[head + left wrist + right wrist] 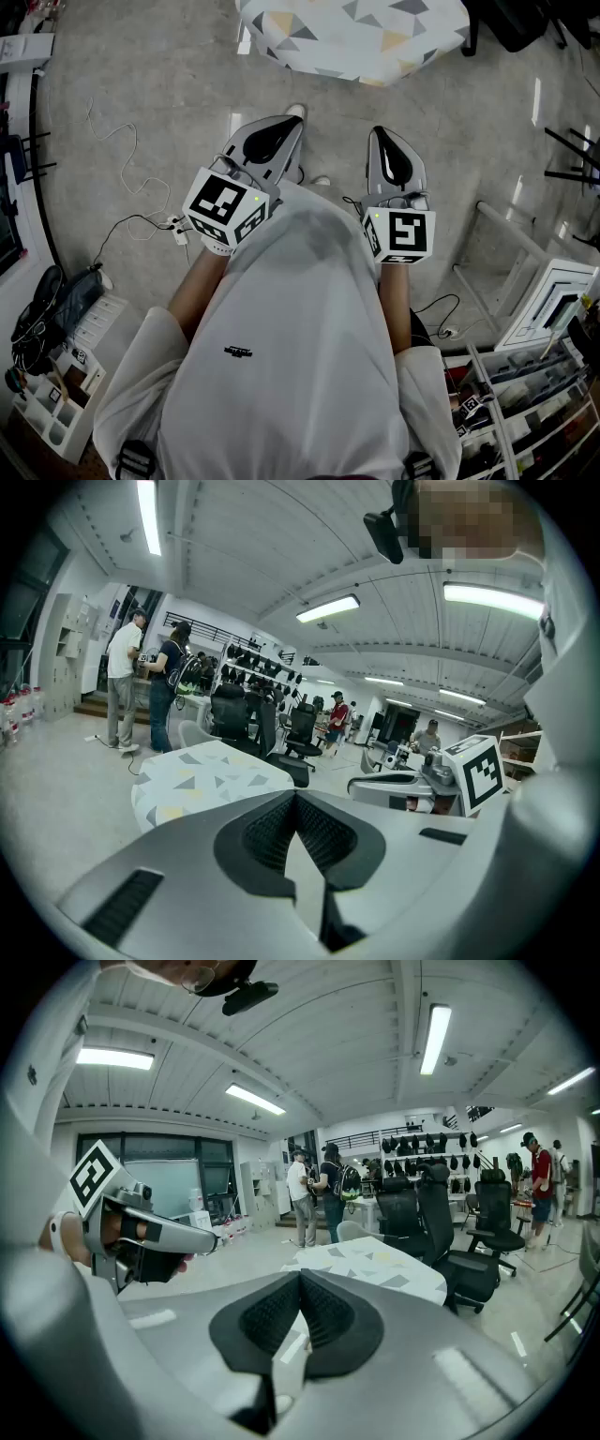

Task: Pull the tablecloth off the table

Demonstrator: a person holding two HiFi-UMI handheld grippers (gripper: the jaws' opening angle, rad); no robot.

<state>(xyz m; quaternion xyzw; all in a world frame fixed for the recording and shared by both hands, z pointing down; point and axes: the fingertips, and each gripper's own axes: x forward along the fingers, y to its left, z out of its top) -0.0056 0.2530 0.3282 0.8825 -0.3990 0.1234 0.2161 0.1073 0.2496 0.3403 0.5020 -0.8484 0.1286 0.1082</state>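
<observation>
A white tablecloth printed with grey and yellow triangles covers a round table at the top of the head view. It also shows in the left gripper view as the tablecloth and in the right gripper view as the tablecloth, some way ahead. My left gripper is shut and empty, held in front of my body. My right gripper is shut and empty beside it. Both point toward the table and stay well short of its near edge.
Cables and a power strip lie on the floor at the left. A white rack and shelves of parts stand at the right. Black office chairs stand beyond the table. Several people stand at the back of the room.
</observation>
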